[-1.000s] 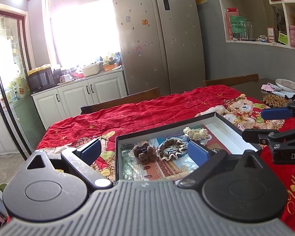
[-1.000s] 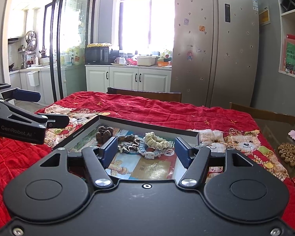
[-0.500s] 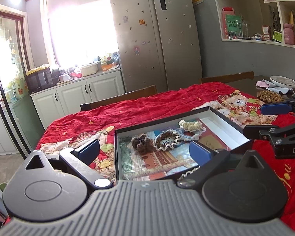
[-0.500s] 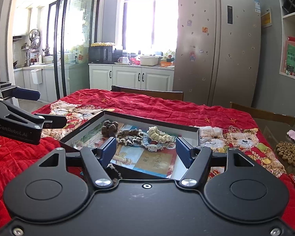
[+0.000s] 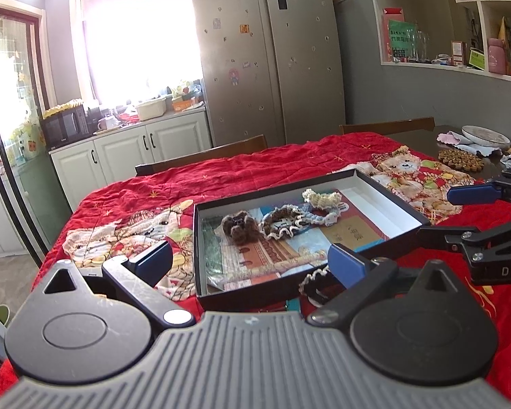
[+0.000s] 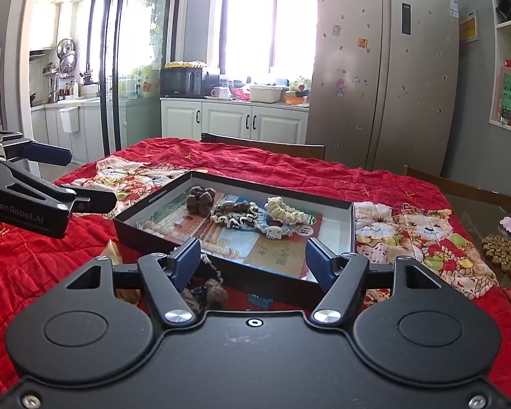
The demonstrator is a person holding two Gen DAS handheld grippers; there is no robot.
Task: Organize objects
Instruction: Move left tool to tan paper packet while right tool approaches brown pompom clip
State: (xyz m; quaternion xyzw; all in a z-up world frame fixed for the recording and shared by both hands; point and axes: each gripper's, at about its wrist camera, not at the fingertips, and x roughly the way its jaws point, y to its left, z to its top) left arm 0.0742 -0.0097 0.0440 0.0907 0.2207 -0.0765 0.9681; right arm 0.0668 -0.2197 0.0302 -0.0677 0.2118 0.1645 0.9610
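- My left claw [image 5: 252, 259] is spread wide with nothing between its blue pads; it hangs over the near left corner of the shallow black cardboard box [image 5: 388, 187] on the red quilted bench cover [image 5: 221, 177].
- My right claw [image 6: 253, 258] is also spread and empty — the box's near wall sits just beyond its tips.
- In the box lie a fuzzy brown scrunchie [image 6: 201, 199], a brown-and-white ruffled scrunchie [image 6: 233, 216] and a cream knitted scrunchie [image 6: 284, 211], side by side, touching, ahead of both claws.
- Another dark furry scrunchie [image 6: 204, 294] lies outside the box — just under the right claw's left finger.
- A thin frilled hair band [image 5: 311, 279] lies on the cloth against the box's near wall.
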